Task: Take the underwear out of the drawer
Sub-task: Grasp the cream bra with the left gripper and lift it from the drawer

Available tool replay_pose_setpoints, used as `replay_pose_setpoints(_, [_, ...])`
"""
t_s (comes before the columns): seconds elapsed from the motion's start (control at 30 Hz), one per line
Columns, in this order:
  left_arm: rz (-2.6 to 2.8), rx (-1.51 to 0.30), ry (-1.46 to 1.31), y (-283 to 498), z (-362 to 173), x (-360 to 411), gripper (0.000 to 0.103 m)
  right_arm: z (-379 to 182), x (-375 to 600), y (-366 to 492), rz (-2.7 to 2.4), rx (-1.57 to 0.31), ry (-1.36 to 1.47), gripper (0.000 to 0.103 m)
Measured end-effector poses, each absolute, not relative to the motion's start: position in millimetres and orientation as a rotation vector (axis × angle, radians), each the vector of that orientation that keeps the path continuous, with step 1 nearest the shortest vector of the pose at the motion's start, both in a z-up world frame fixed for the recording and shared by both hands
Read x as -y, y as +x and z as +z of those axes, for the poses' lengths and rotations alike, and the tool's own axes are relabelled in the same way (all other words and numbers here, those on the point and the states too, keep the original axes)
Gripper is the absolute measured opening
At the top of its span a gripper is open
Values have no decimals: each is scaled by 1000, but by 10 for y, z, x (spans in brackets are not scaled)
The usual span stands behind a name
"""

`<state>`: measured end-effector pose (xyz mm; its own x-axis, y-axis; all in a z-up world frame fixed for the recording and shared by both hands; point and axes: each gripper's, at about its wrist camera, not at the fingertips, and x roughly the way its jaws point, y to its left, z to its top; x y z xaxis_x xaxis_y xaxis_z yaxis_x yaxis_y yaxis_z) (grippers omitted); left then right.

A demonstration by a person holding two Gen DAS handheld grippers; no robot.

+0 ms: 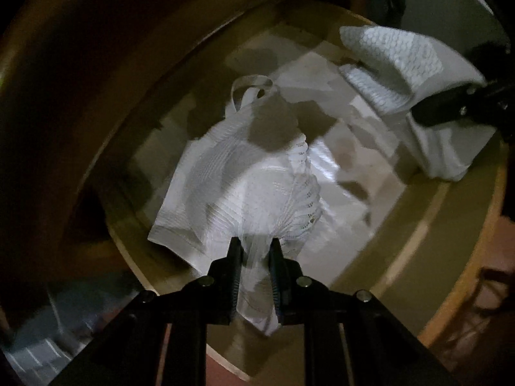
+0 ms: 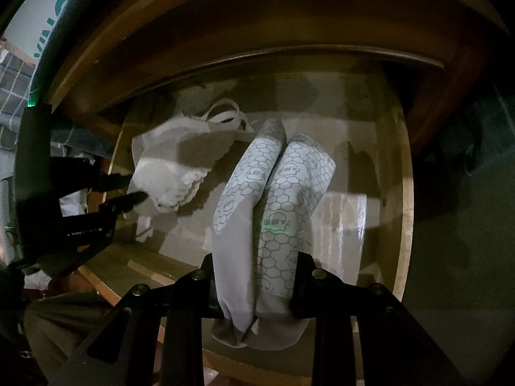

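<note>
In the left wrist view my left gripper (image 1: 255,252) is shut on a bunched edge of white lace underwear (image 1: 244,177), which hangs from the pads above the floor of the open wooden drawer (image 1: 415,225). At the upper right, my right gripper (image 1: 421,112) clamps grey underwear with a honeycomb print (image 1: 396,61). The right wrist view shows that grey honeycomb underwear (image 2: 276,199) folded double and pinched between the fingers of my right gripper (image 2: 256,276). Over the drawer's left side, my left gripper (image 2: 136,188) holds up the white lace underwear (image 2: 173,167).
The drawer's wooden rim (image 2: 406,177) curves round the right side, and the dark cabinet frame (image 2: 257,32) overhangs its back. A glossy liner (image 2: 347,225) covers the drawer floor. A person's trouser leg (image 2: 54,328) is at the lower left. Reddish floor (image 1: 502,234) lies outside the drawer.
</note>
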<state>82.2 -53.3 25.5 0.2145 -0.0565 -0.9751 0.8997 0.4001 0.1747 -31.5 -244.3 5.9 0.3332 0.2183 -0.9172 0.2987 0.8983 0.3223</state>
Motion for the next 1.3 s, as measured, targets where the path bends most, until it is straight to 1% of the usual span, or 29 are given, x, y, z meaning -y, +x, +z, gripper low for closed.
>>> replay_pose_setpoints(0.1, [-816, -1193, 896, 727, 285, 497, 17, 66, 2449, -319, -48, -1239, 487, 27])
replay_pose_setpoints(0.13, [-806, -1199, 881, 737, 293, 498, 20, 62, 2448, -320, -48, -1240, 486, 27])
replay_pose_setpoints(0.17, [-797, -1223, 855, 697, 224, 466, 28, 61, 2448, -328, -48, -1240, 486, 27])
replay_pose_setpoints(0.23, [-780, -1222, 791, 738, 206, 511, 34, 58, 2446, -327, -47, -1241, 488, 27])
replay_pose_setpoints(0.3, [-767, -1217, 746, 697, 268, 415, 36, 58, 2455, -330, -47, -1241, 492, 27])
replay_pose_setpoints(0.33, [-752, -1216, 734, 684, 272, 479, 41, 58, 2451, -327, -47, -1242, 493, 27])
replay_pose_setpoints(0.37, [-739, -1214, 723, 698, 284, 485, 50, 57, 2450, -330, -46, -1242, 494, 27])
replay_pose_setpoints(0.43, [-715, -1221, 724, 651, 273, 450, 57, 59, 2449, -334, -44, -1243, 495, 27])
replay_pose_setpoints(0.5, [-708, -1265, 719, 663, 177, 469, 58, 59, 2440, -333, -43, -1243, 495, 27])
replay_pose_setpoints(0.53, [-712, -1303, 699, 676, 147, 472, 60, 58, 2441, -333, -41, -1243, 496, 27])
replay_pose_setpoints(0.57, [-713, -1322, 690, 721, 59, 515, 64, 57, 2442, -334, -39, -1243, 496, 27])
replay_pose_setpoints(0.6, [-710, -1332, 692, 739, 31, 518, 65, 57, 2441, -334, -39, -1243, 496, 27])
replay_pose_setpoints(0.67, [-687, -1319, 706, 784, -16, 555, 71, 55, 2448, -334, -36, -1244, 497, 28])
replay_pose_setpoints(0.8, [-684, -1377, 715, 849, -230, 679, 74, 52, 2453, -339, -34, -1244, 498, 28])
replay_pose_setpoints(0.87, [-663, -1369, 748, 863, -284, 720, 79, 47, 2450, -340, -36, -1246, 498, 28])
replay_pose_setpoints(0.97, [-648, -1403, 773, 885, -399, 789, 80, 44, 2439, -329, -37, -1248, 495, 28])
replay_pose_setpoints(1.1, [-652, -1372, 779, 892, -483, 896, 80, 38, 2418, -324, -38, -1254, 493, 28])
replay_pose_setpoints(1.13, [-652, -1365, 781, 876, -468, 905, 78, 37, 2415, -321, -38, -1254, 492, 28])
replay_pose_setpoints(1.17, [-648, -1363, 793, 867, -471, 913, 69, 34, 2409, -318, -39, -1256, 490, 28])
replay_pose_setpoints(1.2, [-642, -1366, 797, 838, -505, 939, 65, 28, 2409, -315, -40, -1257, 488, 28])
replay_pose_setpoints(1.27, [-624, -1362, 801, 797, -478, 931, 50, 25, 2401, -311, -41, -1259, 484, 28])
replay_pose_setpoints(1.3, [-626, -1359, 805, 780, -458, 924, 48, 26, 2393, -309, -42, -1259, 480, 28])
